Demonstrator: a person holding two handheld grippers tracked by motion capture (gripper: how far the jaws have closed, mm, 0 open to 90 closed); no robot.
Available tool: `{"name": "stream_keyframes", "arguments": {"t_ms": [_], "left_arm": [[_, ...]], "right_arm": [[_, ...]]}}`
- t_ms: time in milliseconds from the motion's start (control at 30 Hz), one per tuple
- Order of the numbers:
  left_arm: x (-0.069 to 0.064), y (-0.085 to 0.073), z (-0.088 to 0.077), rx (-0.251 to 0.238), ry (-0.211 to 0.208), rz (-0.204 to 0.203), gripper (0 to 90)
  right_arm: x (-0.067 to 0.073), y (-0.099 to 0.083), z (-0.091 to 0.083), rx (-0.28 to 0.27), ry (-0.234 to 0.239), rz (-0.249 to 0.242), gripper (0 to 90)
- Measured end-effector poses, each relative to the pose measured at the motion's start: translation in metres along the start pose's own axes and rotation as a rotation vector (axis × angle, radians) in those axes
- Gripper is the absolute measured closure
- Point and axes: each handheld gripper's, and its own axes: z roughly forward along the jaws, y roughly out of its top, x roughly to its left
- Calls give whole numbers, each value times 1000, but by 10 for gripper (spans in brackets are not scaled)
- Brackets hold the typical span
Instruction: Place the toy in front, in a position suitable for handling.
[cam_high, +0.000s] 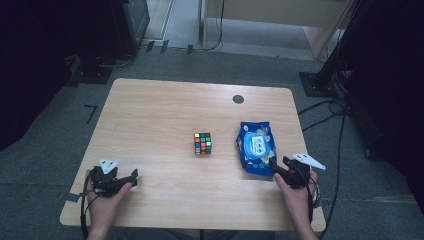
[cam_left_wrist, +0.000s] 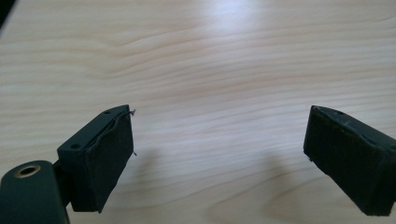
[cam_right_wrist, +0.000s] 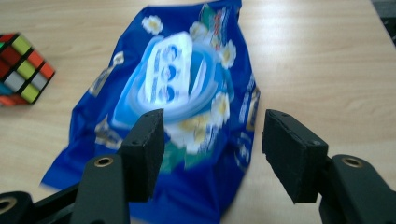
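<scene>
I have the right gripper (cam_right_wrist: 210, 154) poised with jaws apart over the near end of the blue wipes pack (cam_right_wrist: 187, 93), which lies flat right of the puzzle cube (cam_high: 202, 143), so I can pinch it, while the left gripper (cam_left_wrist: 219, 154) idles open above bare table (cam_left_wrist: 210, 56).

right gripper (cam_high: 278, 167) at wet-wipes pack (cam_high: 256, 147) near edge | Rubik's cube (cam_high: 202, 143) centre | left gripper (cam_high: 131, 177) near-left

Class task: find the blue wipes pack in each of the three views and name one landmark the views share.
High view: blue wipes pack right of centre, ahead of the right gripper.
Left gripper view: bare table.
Right gripper view: pack centre, beyond open jaws.
Shared landmark: puzzle cube.
</scene>
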Motion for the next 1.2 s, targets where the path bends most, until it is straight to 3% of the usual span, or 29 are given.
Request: {"name": "stream_keyframes", "arguments": {"t_ms": [267, 567, 833, 1200], "left_arm": [[-72, 17, 15, -11, -107, 80, 85], [-126, 38, 36, -31, -192, 86, 84], [-155, 48, 52, -34, -200, 104, 85], [-173, 57, 68, -48, -184, 109, 85]], "right_arm": [[-8, -28, -7, 45, -38, 6, 326], [-16, -35, -1, 48, -44, -3, 213], [-17, -37, 1, 53, -22, 3, 214], [-12, -39, 2, 59, -31, -36, 209]]}}
